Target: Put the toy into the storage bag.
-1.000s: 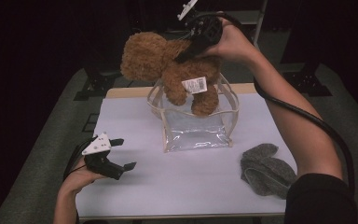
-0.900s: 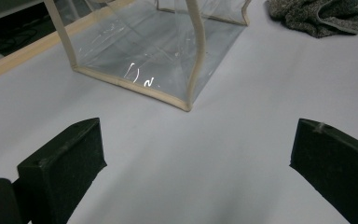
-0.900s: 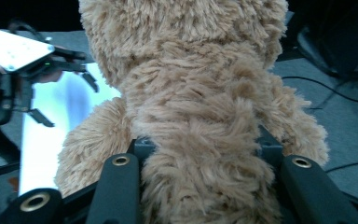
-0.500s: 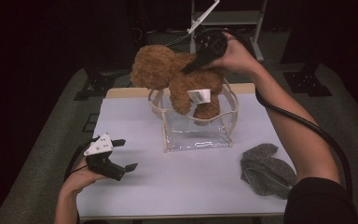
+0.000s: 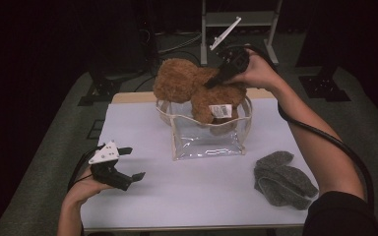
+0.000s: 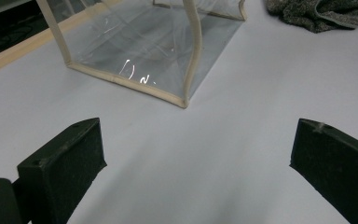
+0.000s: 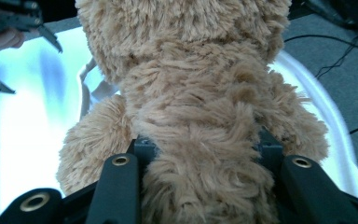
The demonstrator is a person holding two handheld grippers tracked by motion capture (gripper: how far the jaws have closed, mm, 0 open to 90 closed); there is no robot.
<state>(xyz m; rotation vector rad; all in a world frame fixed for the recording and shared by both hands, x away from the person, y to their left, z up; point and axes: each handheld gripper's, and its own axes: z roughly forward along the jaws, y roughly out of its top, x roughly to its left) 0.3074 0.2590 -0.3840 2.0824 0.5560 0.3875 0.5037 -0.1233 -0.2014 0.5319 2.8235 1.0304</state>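
The right gripper (image 5: pixel 215 81) held the bear (image 5: pixel 197 93) by its middle, and in the right gripper view the 2 jaws pressed into the fur of the bear (image 7: pixel 200 121) from both sides. The bear hung over the open mouth of the clear bag (image 5: pixel 206 135), which stood upright near the far edge of the table (image 5: pixel 177 196). Its legs and the white tag (image 5: pixel 220 111) were already inside the rim, while the head and body were above it.

The left gripper (image 5: pixel 123 177) rested low near the front left of the table, well apart from the bag, with the jaws wide and nothing between them. In the left gripper view the bag (image 6: pixel 144 51) stood ahead, and the grey cloth (image 6: pixel 321 14) lay beyond it.

I judged that the step in hand was the lowering of the bear into the bag, about half done. The next move called for more lowering until the bear sat on the bottom, and only then a release. The soft rim could fold inward under the head, so the free gripper might need to hold that rim open. The grey cloth (image 5: pixel 283 179) lay untouched at the front right.
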